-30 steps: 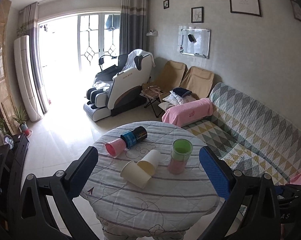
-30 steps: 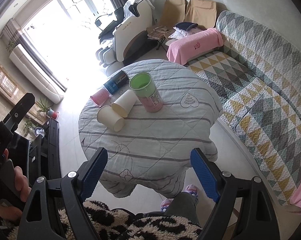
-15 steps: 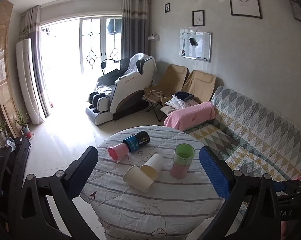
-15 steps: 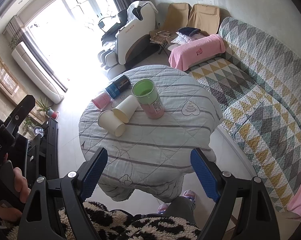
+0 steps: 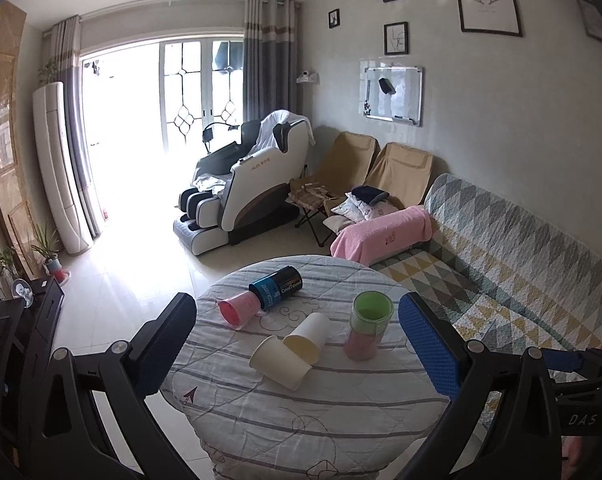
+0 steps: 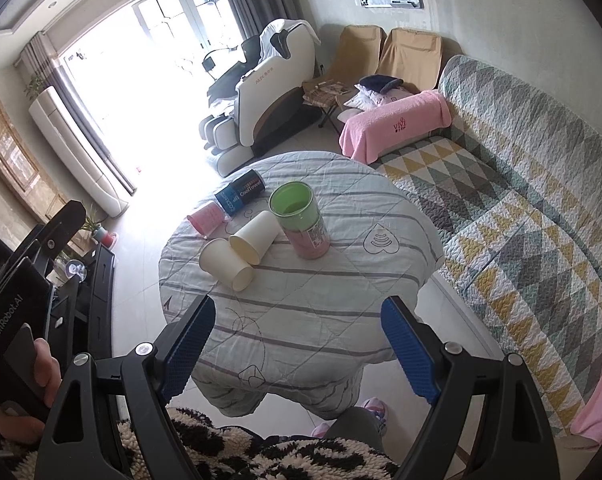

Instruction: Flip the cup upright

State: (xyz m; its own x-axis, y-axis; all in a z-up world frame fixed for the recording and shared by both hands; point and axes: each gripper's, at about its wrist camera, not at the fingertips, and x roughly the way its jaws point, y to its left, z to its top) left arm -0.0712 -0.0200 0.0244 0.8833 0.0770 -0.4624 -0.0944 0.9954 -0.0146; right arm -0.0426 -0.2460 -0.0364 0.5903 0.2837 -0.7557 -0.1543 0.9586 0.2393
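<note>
Two cream paper cups lie on their sides on the round table point(image 5: 341, 420): a near cup point(image 5: 279, 362) and a far cup point(image 5: 307, 336). They also show in the right wrist view, near cup point(image 6: 225, 264) and far cup point(image 6: 255, 240). A small pink cup point(image 5: 235, 310) and a blue-black can point(image 5: 277, 288) lie on their sides behind them. A pink jar with a green rim point(image 5: 367, 326) stands upright. My left gripper point(image 5: 297, 352) is open and empty, held back above the table's near edge. My right gripper point(image 6: 297, 348) is open and empty, above the near edge.
A quilted sofa point(image 5: 521, 264) runs along the right of the table, with a pink towel point(image 5: 385, 234) on its arm. A massage chair point(image 5: 253, 184) and folding chairs stand beyond. A dark TV cabinet point(image 5: 25, 320) is on the left. The person's legs point(image 6: 353, 428) are below the table edge.
Both grippers have drawn back and tilted upward, so the table sits lower and farther in both views. The cups have not moved. Both grippers stay open.
</note>
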